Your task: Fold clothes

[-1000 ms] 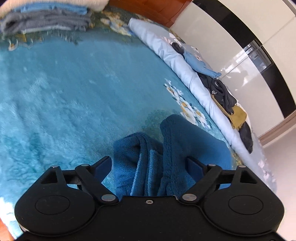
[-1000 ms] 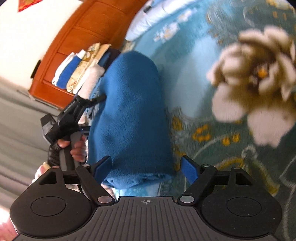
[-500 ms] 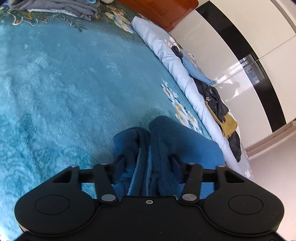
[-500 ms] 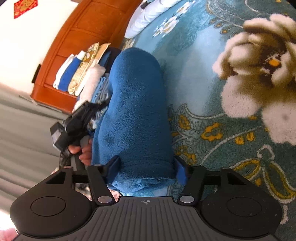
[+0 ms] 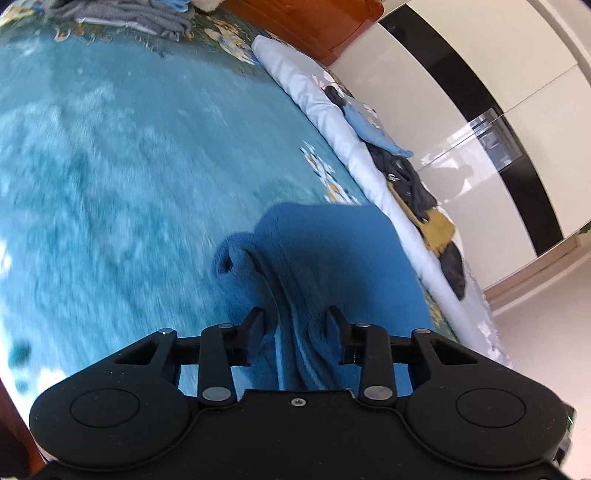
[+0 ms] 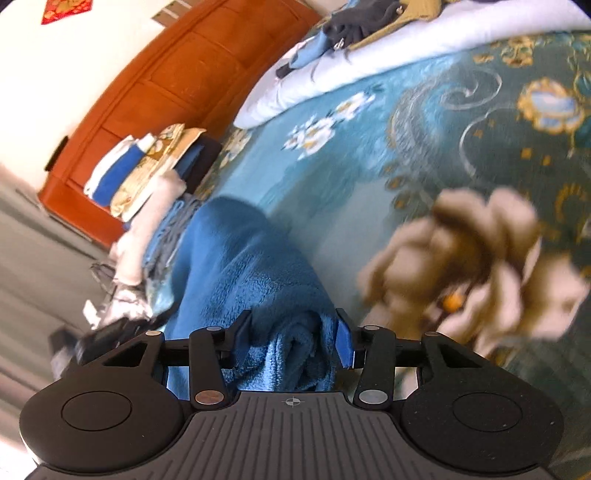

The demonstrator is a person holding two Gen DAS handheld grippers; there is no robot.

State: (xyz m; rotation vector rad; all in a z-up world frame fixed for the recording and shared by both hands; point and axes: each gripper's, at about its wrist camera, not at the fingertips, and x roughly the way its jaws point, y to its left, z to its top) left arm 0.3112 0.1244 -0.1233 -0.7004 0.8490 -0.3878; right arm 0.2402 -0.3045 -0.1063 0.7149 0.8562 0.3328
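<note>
A folded dark blue fleece garment (image 5: 332,251) stretches between my two grippers over the teal bedspread (image 5: 110,166). My left gripper (image 5: 294,314) has its jaws closing, and the pads press on the bunched layers at one end. In the right wrist view the same garment (image 6: 240,258) runs away from me. My right gripper (image 6: 293,319) is also closing, with its blue pads squeezing the rolled end. At the lower left of that view a dark blurred shape is the left gripper (image 6: 92,339).
A stack of folded clothes (image 6: 147,173) lies by the wooden headboard (image 6: 184,74); grey folded ones (image 5: 122,14) show at the top. A rolled white quilt (image 5: 332,122) along the bed's edge carries several loose garments (image 5: 406,177). A glossy wardrobe (image 5: 480,110) stands beyond.
Both pairs of jaws have closed in from wide apart onto the ends of the blue garment. Both hands have moved with it, and the bedspread now looks blurred.
</note>
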